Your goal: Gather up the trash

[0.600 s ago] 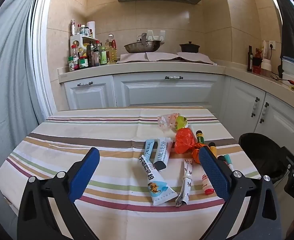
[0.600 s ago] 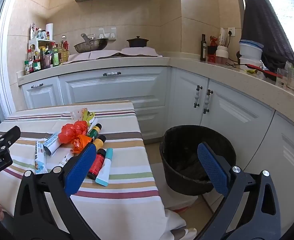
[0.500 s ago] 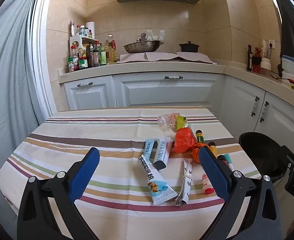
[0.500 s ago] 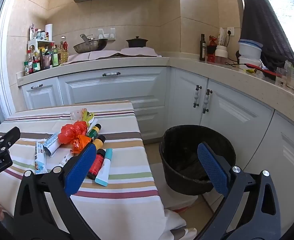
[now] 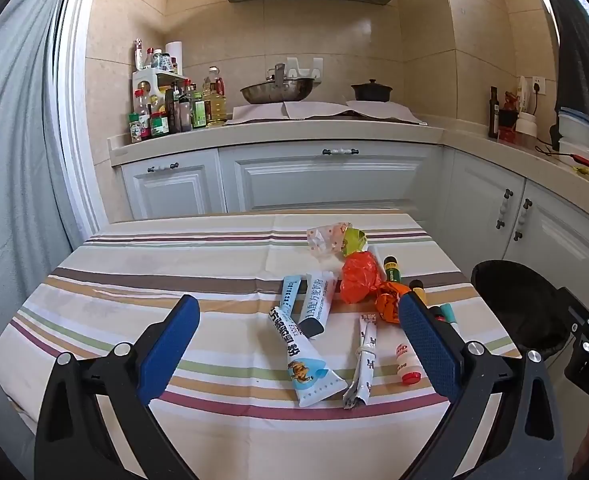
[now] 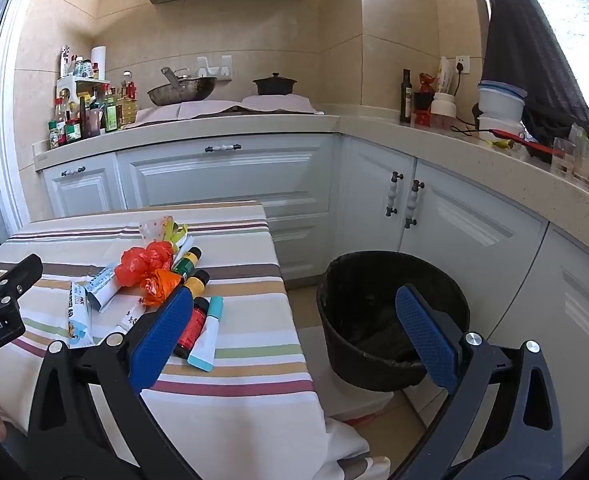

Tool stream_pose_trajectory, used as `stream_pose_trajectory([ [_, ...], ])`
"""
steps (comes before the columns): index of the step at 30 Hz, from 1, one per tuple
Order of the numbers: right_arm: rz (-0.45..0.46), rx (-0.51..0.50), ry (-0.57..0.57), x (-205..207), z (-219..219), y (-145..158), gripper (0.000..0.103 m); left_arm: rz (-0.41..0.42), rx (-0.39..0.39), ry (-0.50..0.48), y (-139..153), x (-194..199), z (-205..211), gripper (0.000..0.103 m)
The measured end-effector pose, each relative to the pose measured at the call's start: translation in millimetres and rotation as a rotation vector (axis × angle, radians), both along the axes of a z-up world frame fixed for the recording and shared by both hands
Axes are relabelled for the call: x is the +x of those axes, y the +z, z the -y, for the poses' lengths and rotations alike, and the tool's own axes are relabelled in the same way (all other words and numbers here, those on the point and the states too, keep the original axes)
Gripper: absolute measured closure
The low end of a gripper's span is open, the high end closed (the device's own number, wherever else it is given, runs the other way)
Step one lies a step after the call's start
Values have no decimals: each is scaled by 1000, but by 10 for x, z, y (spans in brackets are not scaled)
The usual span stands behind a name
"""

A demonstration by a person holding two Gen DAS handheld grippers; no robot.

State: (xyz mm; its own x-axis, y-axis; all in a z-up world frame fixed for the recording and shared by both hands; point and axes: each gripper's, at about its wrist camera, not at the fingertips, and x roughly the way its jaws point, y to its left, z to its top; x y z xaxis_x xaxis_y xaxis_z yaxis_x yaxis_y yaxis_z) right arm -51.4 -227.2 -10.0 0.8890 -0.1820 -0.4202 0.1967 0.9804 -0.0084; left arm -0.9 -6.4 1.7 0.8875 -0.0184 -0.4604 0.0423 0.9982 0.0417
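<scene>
Striped cloth covers the bench (image 5: pixel 142 280) where the trash waits: you hold both grippers wide apart and empty above its near edge, nothing between the pads of either.

Your left gripper (image 5: pixel 294 344) looks almost straight down the litter. Directly ahead of it, between its two blue pads, lies a white-and-blue tube (image 5: pixel 300 354), long axis running away from you and leaning a little to the left at its far end. Just to the right of that tube sits a crumpled paper wrapper (image 5: pixel 364 360), lying roughly the same way, and a small white bottle with a red cap (image 5: pixel 406 362) close by the right pad. Farther ahead are a second tube (image 5: pixel 316 304) and the orange plastic bags (image 5: pixel 360 278).

Your right gripper (image 6: pixel 294 344) points between the bench and the black bin (image 6: pixel 374 312). The bin stands on the floor ahead and slightly right of it, mouth up; the trash lies ahead and to its left, where a red bottle (image 6: pixel 192 326) and a teal-capped tube (image 6: pixel 208 334) rest side by side just beyond the left pad, long axes pointing away.

Judged from this, the left gripper is better lined up on the near tubes, while the right is nearer both the bin and the bottles at the bench's right edge. A tube's long axis would call for jaws closing across it.
</scene>
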Motion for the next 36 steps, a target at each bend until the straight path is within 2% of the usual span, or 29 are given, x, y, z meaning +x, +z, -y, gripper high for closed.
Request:
stream_pose_trajectory([
  [36, -17, 1, -6, 69, 50, -47, 4, -38, -5, -13, -80, 63, 27, 6],
])
